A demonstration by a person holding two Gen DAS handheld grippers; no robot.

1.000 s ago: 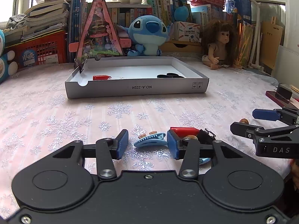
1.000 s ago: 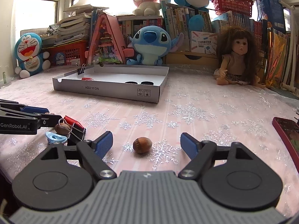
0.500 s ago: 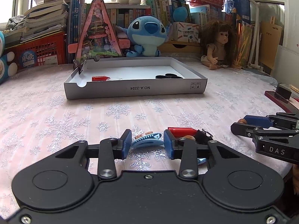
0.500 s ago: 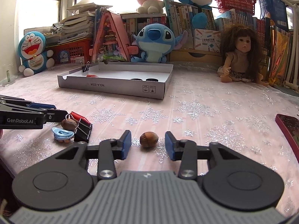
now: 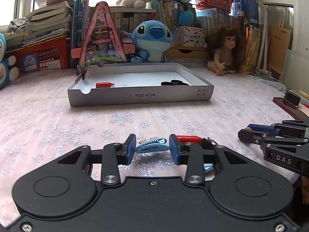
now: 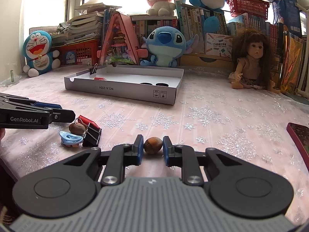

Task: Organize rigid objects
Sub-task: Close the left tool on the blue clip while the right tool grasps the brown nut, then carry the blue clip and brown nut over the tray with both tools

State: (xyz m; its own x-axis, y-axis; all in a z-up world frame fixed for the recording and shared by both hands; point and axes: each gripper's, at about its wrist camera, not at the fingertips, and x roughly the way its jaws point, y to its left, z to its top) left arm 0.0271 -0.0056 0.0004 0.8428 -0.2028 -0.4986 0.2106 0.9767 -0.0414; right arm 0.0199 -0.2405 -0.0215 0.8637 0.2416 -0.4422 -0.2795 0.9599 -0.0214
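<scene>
Right claw (image 6: 153, 150) is down on the snowflake cloth of the bench (image 6: 212, 119), its blue pads (image 6: 139, 150) drawn in on either side of the brown nut (image 6: 153, 145); both pads sit right at the shell, though full contact is hard to confirm. Over on the left, the left claw (image 5: 151, 150) is also low, its pads part-way spread around the blue hair clip (image 5: 151, 145), with a slim gap showing on each side, so no pinch there. Just to the right of that clip lie a red clip (image 5: 188, 139) and a black binder clip (image 6: 91, 133), and a second nut (image 6: 75, 127) rests beside them. Farther back sits the shallow white box (image 5: 141, 96), holding a red piece (image 5: 103, 85) near its left end and black rings (image 5: 174, 82) toward its right, with a binder clip (image 6: 94, 70) on its left rim.
</scene>
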